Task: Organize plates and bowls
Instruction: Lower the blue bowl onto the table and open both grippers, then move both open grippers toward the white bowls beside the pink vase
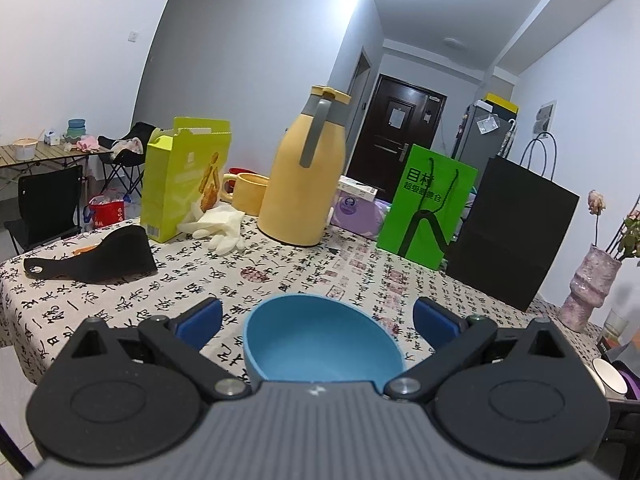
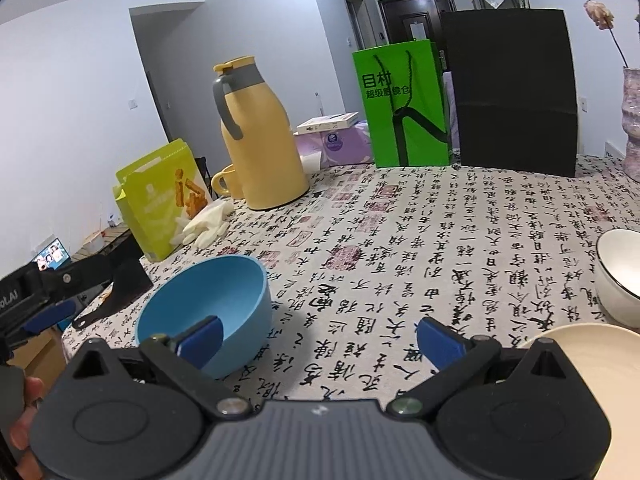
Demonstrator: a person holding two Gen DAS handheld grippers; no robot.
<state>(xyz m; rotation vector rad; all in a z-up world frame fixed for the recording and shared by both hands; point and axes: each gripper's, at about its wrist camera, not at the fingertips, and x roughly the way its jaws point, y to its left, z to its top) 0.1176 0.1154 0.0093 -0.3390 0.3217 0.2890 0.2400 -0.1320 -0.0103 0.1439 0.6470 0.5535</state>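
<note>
The left gripper hovers with fingers wide apart, empty, around the round matte blue bowl; the right gripper, equally spread and empty, has that bowl at ten o'clock.

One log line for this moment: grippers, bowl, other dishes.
left gripper: open, straddling blue bowl | right gripper: open, empty | white bowl, cream plate: right side
</note>
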